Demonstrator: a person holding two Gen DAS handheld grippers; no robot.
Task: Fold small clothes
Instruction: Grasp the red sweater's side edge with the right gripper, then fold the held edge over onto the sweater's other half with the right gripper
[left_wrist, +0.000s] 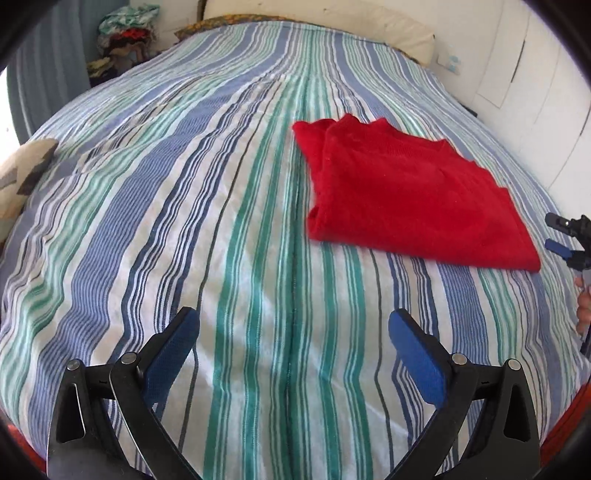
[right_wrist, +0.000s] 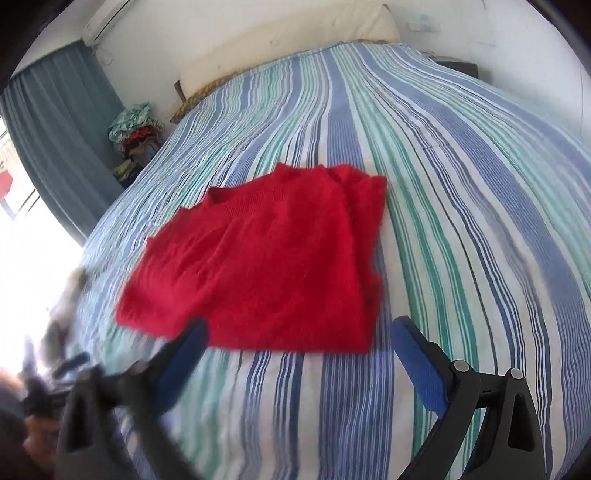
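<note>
A red knitted garment (left_wrist: 410, 192) lies folded into a rough rectangle on the striped bedspread (left_wrist: 184, 206), right of centre in the left wrist view. My left gripper (left_wrist: 293, 321) is open over bare bedspread, well short of the garment and to its left. In the right wrist view the same red garment (right_wrist: 266, 258) fills the middle, its near edge just beyond my open right gripper (right_wrist: 299, 330), which holds nothing. The right gripper (left_wrist: 567, 236) also shows at the far right edge of the left wrist view, beside the garment's corner.
A cream headboard cushion (left_wrist: 332, 22) runs along the far end of the bed. A pile of mixed clothes (left_wrist: 125, 33) sits at the far left by a blue curtain (right_wrist: 62, 122). A patterned pillow (left_wrist: 26, 173) lies at the left edge. White panelled wall (left_wrist: 535, 74) at right.
</note>
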